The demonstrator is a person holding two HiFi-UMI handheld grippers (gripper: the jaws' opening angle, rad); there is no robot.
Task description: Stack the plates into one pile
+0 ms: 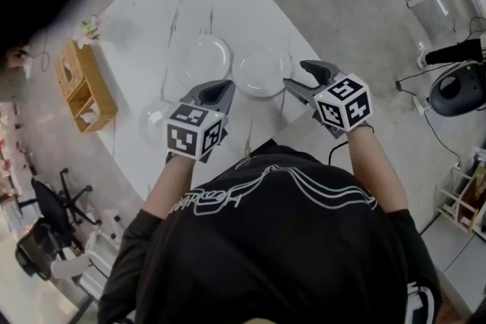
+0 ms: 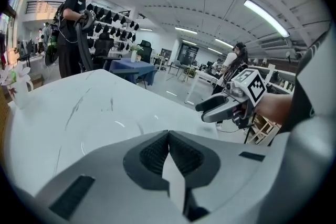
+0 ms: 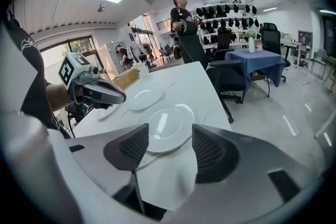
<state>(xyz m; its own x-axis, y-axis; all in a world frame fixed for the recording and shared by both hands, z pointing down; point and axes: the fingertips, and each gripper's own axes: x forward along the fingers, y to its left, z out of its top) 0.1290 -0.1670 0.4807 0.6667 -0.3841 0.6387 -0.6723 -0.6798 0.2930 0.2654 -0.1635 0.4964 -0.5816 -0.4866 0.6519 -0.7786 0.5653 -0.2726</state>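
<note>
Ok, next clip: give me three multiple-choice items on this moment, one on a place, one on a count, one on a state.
1. The plates lie on: A) the floor B) the white table C) a chair.
2. Plates in view: A) two B) three C) five.
3. The right claw is: A) open and empty B) shut on a plate C) shut and empty.
Key: B, all of them rest on the marbled top; B, the right gripper view shows three, each lying apart; A, its jaws stand apart, with a plate only beyond them.
</note>
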